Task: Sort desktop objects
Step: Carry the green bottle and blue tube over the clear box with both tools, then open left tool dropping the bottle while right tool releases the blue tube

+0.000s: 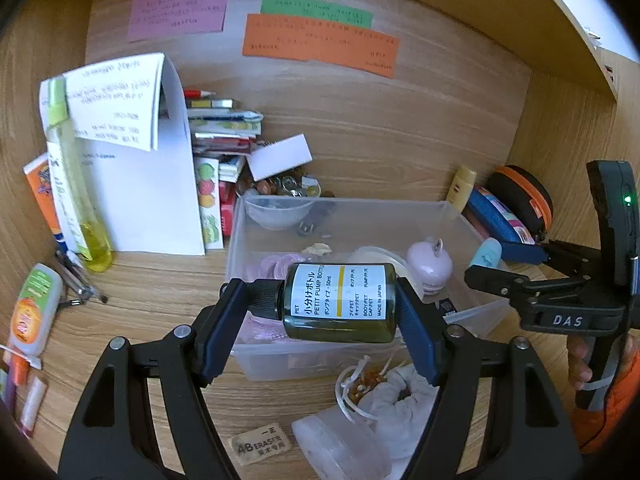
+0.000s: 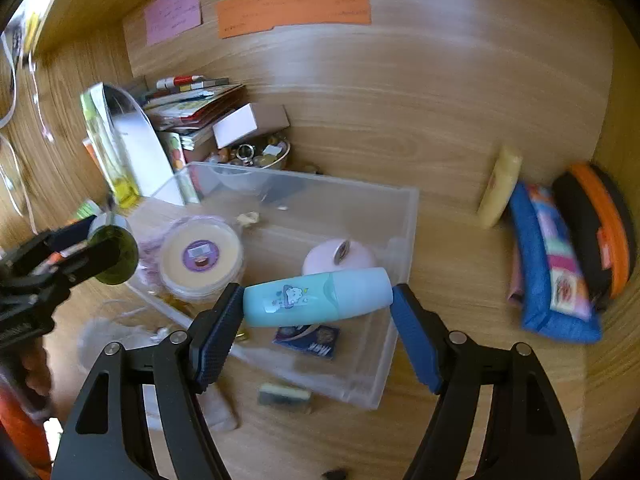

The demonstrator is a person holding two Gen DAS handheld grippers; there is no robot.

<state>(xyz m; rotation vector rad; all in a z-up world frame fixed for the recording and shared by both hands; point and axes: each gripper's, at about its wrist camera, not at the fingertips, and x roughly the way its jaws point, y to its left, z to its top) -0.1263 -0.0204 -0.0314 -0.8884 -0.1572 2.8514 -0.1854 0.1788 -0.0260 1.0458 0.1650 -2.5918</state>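
My left gripper (image 1: 320, 312) is shut end to end on a dark green pump bottle (image 1: 340, 306) with a white label, held sideways over the near wall of a clear plastic bin (image 1: 452, 216). My right gripper (image 2: 316, 310) is shut on a light blue tube (image 2: 316, 298) with a cloud sticker, also held sideways above that bin (image 2: 400, 216). Each gripper shows in the other's view: the right gripper (image 1: 488, 276) at the bin's right side, the left gripper (image 2: 84, 256) at its left side. Inside the bin lie a round lidded tub (image 2: 200, 258) and a pale pink rounded item (image 2: 338, 256).
Behind the bin stand folded white paper (image 1: 148, 152), a yellow spray bottle (image 1: 76, 184), a stack of books (image 1: 222, 124) and a bowl of trinkets (image 2: 260, 154). Pouches (image 2: 560, 256) and a cream tube (image 2: 500, 188) rest at the right wall. An eraser (image 1: 260, 446) and a white cloth (image 1: 396, 400) lie in front.
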